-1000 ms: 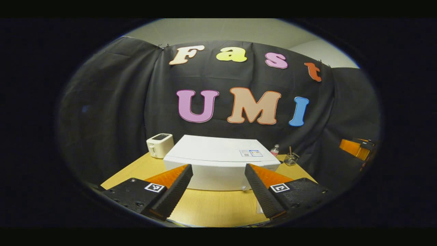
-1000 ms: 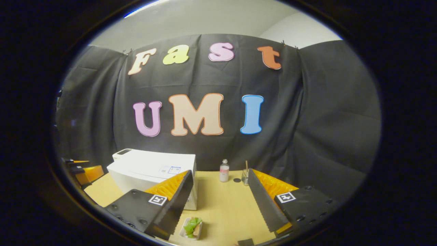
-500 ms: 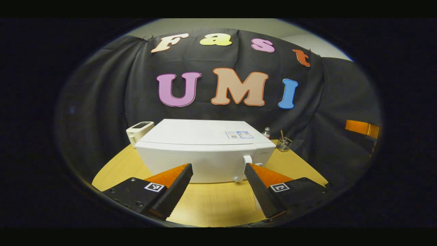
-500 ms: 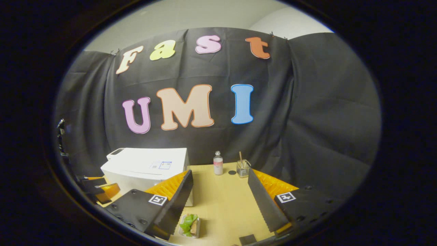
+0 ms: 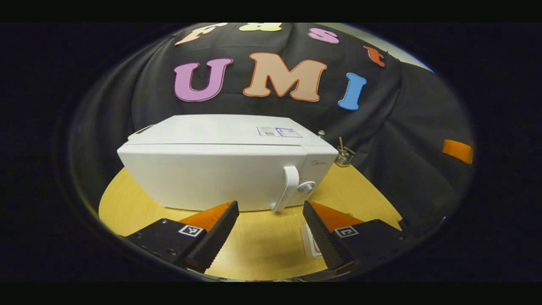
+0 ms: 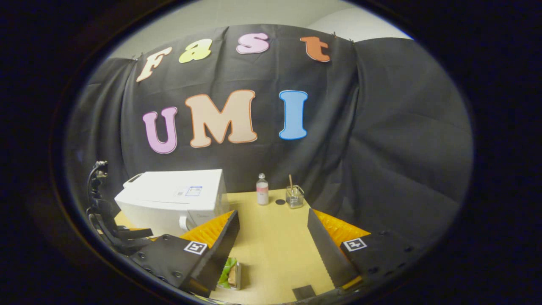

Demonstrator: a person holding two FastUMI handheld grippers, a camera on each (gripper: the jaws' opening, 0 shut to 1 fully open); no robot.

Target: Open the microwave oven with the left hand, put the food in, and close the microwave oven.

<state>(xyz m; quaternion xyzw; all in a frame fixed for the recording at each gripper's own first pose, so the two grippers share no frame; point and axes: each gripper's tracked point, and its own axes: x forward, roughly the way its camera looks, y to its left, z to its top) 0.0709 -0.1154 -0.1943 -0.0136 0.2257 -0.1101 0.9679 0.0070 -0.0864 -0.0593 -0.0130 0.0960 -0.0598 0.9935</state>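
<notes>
White microwave [image 5: 216, 169] looms nearer the spread left claw [image 5: 271, 231] than before.

Microwave oven [image 5: 211, 173] smooth white plastic-looking shell, slight sheen. Table [image 6: 275, 250] under it pale wood-look, matt. Right of the microwave oven: clear glass cup [image 6: 294, 197], clear plastic-looking bottle [image 6: 262, 190].

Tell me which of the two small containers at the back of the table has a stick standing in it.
The clear glass jar, right of the small bottle in the right gripper view. A thin stick leans out of its open top; the bottle is capped, with a pinkish lower half.
</notes>
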